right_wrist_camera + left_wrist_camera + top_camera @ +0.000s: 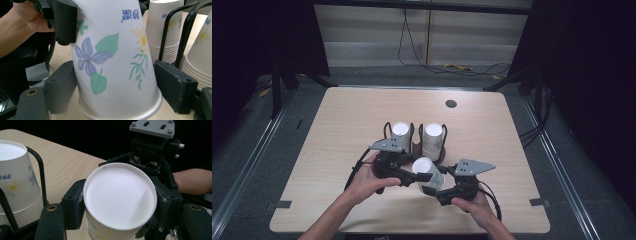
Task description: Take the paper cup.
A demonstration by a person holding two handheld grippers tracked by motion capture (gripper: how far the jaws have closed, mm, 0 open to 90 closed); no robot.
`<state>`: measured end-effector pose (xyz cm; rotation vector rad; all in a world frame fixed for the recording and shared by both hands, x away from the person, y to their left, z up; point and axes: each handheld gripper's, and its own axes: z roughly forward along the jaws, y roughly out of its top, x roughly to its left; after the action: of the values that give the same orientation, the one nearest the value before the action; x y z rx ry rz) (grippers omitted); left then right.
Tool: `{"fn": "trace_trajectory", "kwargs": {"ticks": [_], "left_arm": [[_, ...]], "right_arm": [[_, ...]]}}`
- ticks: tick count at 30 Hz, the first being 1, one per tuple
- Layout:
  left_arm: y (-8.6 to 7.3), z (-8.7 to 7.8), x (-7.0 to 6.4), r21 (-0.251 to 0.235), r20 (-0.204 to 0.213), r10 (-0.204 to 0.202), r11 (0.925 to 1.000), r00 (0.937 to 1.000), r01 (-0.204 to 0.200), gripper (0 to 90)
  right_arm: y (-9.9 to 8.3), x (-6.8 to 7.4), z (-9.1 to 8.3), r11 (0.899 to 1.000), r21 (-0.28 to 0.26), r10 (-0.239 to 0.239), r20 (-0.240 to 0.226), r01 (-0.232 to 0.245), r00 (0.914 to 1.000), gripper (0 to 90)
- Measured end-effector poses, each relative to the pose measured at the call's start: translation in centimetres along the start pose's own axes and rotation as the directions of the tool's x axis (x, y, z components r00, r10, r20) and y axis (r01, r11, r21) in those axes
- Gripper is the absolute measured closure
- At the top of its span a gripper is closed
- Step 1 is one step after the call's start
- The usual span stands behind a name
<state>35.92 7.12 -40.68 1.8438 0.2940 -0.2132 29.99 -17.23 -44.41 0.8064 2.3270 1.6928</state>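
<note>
An upturned paper cup (428, 173) with a flower print stands near the table's front middle, white base up. My left gripper (416, 175) is shut on its upper part; in the left gripper view both pads press the cup (120, 197) just under the base. My right gripper (435, 192) is shut on the same cup lower down. In the right gripper view its pads (62, 85) hug the cup (112, 57) just above the rolled rim. A left jaw pad (65, 20) shows up at the cup's top left.
Just behind the cup stands a black wire holder (414, 145) with two stacks of upturned cups, one left (401, 131) and one right (432, 136). The wooden table (352, 115) has a round cable hole (451, 103) at the back. Dark floor surrounds it.
</note>
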Motion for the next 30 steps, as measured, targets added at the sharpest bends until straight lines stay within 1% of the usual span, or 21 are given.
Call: {"fn": "trace_trajectory", "kwargs": {"ticks": [5, 9, 10, 11, 12, 13, 14, 18, 21, 24, 27, 29, 30], "left_arm": [[-0.1, 0.0, 0.1, 0.001, 0.002, -0.007, 1.0000, 1.0000, 0.007, 35.0], [-0.1, 0.0, 0.1, -0.002, -0.005, -0.011, 0.9999, 0.9999, 0.011, 32.9], [-0.1, 0.0, 0.1, 0.000, -0.010, -0.007, 1.0000, 0.9999, 0.007, 32.9], [-0.1, 0.0, 0.0, 0.000, -0.013, -0.007, 1.0000, 0.9999, 0.007, 31.5], [-0.1, 0.1, 0.1, 0.000, -0.018, -0.012, 0.9999, 0.9998, 0.012, 27.5], [-0.1, 0.0, 0.1, 0.000, -0.020, -0.014, 0.9999, 0.9997, 0.014, 25.6], [-0.1, 0.1, 0.1, -0.003, -0.023, -0.018, 0.9998, 0.9996, 0.018, 24.6], [0.0, -0.1, 0.1, -0.003, -0.030, -0.010, 1.0000, 0.9995, 0.010, 20.7], [0.0, -0.4, 0.1, -0.008, -0.029, -0.009, 0.9999, 0.9995, 0.008, 20.6], [0.1, -0.7, 0.2, 0.007, -0.050, 0.004, 1.0000, 0.9987, -0.003, 20.5], [-0.1, -1.1, 0.1, 0.015, -0.054, 0.002, 0.9999, 0.9985, -0.002, 20.6], [-0.1, -1.4, 0.3, 0.015, -0.071, 0.006, 0.9999, 0.9975, -0.005, 20.7], [-0.1, -1.6, 0.3, 0.014, -0.080, 0.000, 0.9999, 0.9968, 0.002, 20.7]], "right_arm": [[0.0, 0.0, 0.0, 1.000, 0.003, -0.008, -0.002, 0.008, 1.0000, 21.9], [0.1, 0.0, -0.1, 1.000, 0.006, -0.013, 0.001, 0.013, 0.9999, 22.5], [0.1, 0.0, -0.1, 1.000, 0.007, -0.012, 0.003, 0.011, 0.9999, 22.6], [0.1, 0.0, -0.1, 1.000, 0.009, -0.009, 0.003, 0.009, 0.9999, 22.7], [0.1, 0.0, -0.1, 1.000, 0.012, -0.009, 0.002, 0.009, 1.0000, 22.8], [0.1, 0.0, -0.1, 1.000, 0.015, -0.010, 0.004, 0.010, 0.9999, 22.9], [0.1, 0.0, 0.0, 1.000, 0.015, -0.014, 0.000, 0.014, 0.9999, 23.0], [0.1, 0.2, 0.1, 0.999, 0.029, -0.017, 0.000, 0.017, 0.9999, 23.2], [0.2, 0.2, 0.1, 0.999, 0.043, -0.012, 0.003, 0.012, 0.9999, 23.2], [0.3, 0.0, 0.1, 0.998, 0.054, -0.011, 0.008, 0.011, 0.9999, 23.4], [0.4, 0.0, 0.0, 0.998, 0.068, -0.016, 0.019, 0.015, 0.9997, 23.5], [0.7, -0.1, 0.0, 0.996, 0.085, -0.024, 0.020, 0.022, 0.9995, 23.7], [0.8, -0.1, 0.0, 0.995, 0.092, -0.029, 0.023, 0.027, 0.9993, 23.8]]}}
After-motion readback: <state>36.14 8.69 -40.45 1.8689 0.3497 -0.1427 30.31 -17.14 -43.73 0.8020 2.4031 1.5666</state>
